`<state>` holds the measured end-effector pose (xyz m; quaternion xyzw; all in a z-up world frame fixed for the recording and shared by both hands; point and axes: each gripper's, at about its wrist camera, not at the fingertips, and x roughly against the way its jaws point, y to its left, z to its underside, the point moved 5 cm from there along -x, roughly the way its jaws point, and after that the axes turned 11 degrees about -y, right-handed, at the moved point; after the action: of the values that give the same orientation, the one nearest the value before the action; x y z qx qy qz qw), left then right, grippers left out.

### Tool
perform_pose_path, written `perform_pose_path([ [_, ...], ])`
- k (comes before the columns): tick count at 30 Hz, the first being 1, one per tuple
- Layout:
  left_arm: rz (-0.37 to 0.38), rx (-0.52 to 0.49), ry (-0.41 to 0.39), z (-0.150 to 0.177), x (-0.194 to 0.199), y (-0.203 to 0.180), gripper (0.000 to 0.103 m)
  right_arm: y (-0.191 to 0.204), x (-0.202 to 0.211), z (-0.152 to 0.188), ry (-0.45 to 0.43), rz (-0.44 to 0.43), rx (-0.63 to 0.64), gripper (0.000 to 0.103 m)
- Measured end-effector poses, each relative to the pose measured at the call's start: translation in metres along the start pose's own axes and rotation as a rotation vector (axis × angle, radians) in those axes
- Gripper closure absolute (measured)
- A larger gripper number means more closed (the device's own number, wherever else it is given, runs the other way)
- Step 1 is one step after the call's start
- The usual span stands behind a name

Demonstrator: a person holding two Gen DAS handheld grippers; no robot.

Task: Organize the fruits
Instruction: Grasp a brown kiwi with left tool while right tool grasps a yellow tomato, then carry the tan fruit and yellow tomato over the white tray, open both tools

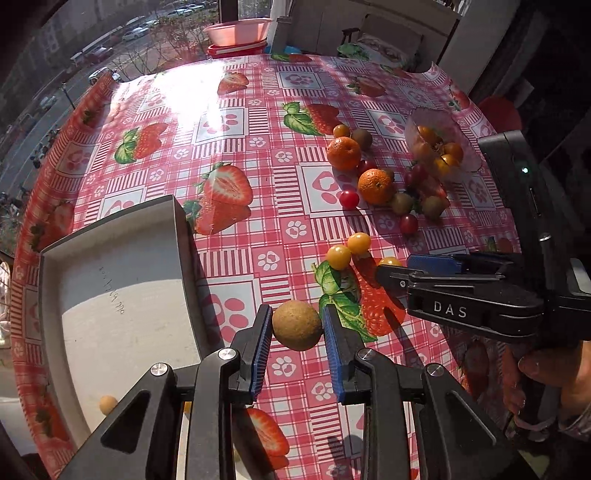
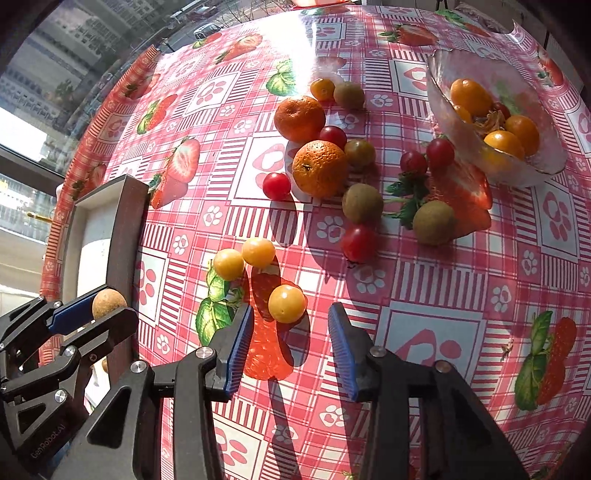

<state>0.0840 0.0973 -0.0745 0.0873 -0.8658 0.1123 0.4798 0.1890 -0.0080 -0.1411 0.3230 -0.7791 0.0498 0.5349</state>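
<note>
My left gripper (image 1: 297, 325) is shut on a round brown longan (image 1: 297, 325), held just right of the grey tray (image 1: 177, 221); it also shows in the right wrist view (image 2: 107, 303). My right gripper (image 2: 290, 321) is open, its jaws either side of a yellow cherry tomato (image 2: 286, 303) on the table. Two more yellow tomatoes (image 2: 243, 258) lie just beyond. Two mandarins (image 2: 319, 168), red tomatoes (image 2: 276, 185) and brown longans (image 2: 362, 203) are scattered at mid table. A glass bowl (image 2: 461, 136) holds several orange kumquats.
The tray holds a small longan (image 1: 108, 404) near its front. A pink basin (image 1: 238, 31) stands beyond the table's far edge. The table edge (image 1: 33, 229) runs close on the left, by a window.
</note>
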Motion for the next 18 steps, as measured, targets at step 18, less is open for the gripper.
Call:
perform_pose_path([
  [18,-0.026,0.059,-0.011,0.017,0.034,0.097,0.074,0.058,0.012,-0.004,-0.001,0.037,-0.085,0.079],
])
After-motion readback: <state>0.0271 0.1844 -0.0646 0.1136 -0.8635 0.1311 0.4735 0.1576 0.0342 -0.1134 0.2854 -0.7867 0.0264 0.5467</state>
